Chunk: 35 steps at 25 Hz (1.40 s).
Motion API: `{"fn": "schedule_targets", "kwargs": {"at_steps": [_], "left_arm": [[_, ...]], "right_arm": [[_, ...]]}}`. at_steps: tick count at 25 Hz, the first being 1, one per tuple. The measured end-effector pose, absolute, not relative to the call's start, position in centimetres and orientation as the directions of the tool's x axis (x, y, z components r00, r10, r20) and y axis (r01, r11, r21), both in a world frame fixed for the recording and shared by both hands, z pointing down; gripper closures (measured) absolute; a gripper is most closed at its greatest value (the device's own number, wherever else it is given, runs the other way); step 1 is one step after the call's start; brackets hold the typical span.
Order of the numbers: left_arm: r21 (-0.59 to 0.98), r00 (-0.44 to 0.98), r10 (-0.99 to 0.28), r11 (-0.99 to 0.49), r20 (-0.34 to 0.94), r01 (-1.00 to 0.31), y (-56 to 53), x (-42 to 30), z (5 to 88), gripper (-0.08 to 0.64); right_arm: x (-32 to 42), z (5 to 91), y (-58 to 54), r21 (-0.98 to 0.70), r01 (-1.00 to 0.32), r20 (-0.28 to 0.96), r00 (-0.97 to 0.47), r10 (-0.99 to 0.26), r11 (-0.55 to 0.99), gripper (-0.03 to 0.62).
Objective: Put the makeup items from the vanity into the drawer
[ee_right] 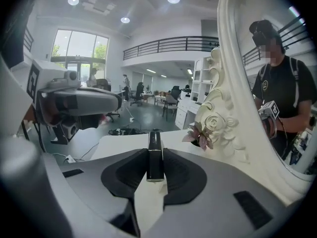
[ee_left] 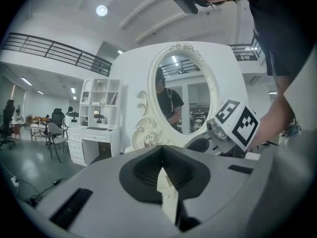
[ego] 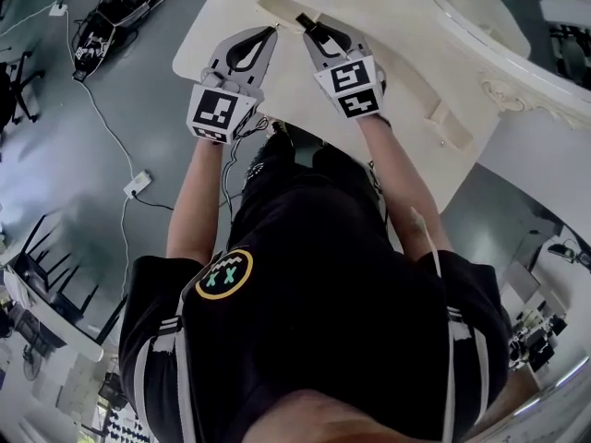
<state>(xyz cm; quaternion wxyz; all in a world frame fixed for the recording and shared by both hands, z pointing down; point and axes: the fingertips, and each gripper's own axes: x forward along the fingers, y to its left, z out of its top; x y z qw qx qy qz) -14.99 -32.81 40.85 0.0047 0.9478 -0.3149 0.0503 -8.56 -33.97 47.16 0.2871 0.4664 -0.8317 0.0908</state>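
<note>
We had the right gripper [ee_right: 154, 150] pinched narrow on the tube [ee_right: 155, 165]; best bet was a level, slow push ahead to the drawer [ego: 275, 5]

Grey floor [ego: 55, 155], white shelving desk [ee_left: 96, 128], mezzanine railing [ee_left: 54, 51], round ceiling lights [ee_left: 101, 10].

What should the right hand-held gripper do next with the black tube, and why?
Probably ease the right hand-held gripper forward and down over the raised cream rim just ahead, then open. Its jaws are clamped on the black tube, held above the vanity top, so the tube is not yet put away. Whether that rim is the drawer I cannot tell.
</note>
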Motion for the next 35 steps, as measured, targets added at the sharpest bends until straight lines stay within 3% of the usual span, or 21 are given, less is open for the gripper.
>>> {"fn": "schedule_targets", "kwargs": {"at_steps": [11, 29, 35], "left_arm": [[-0.007, 0.782, -0.607, -0.790, 0.143, -0.613, -34.8, -15.7, 43.2, 0.540], [-0.007, 0.784, -0.596, -0.797, 0.174, -0.605, -38.6, -13.7, 45.1, 0.540], [-0.006, 0.787, -0.593, -0.799, 0.172, -0.601, -38.5, -13.6, 45.0, 0.540]], "right_arm": [[-9.6, 54.4, -40.1, 0.106, -0.778, 0.673, -0.402, -0.620, 0.619, 0.474], [-11.2, 56.5, -42.0, 0.083, -0.727, 0.697, -0.446, -0.561, 0.681, 0.466], [-10.9, 55.8, -41.4, 0.089, -0.720, 0.695, -0.450, -0.560, 0.688, 0.398]]}}
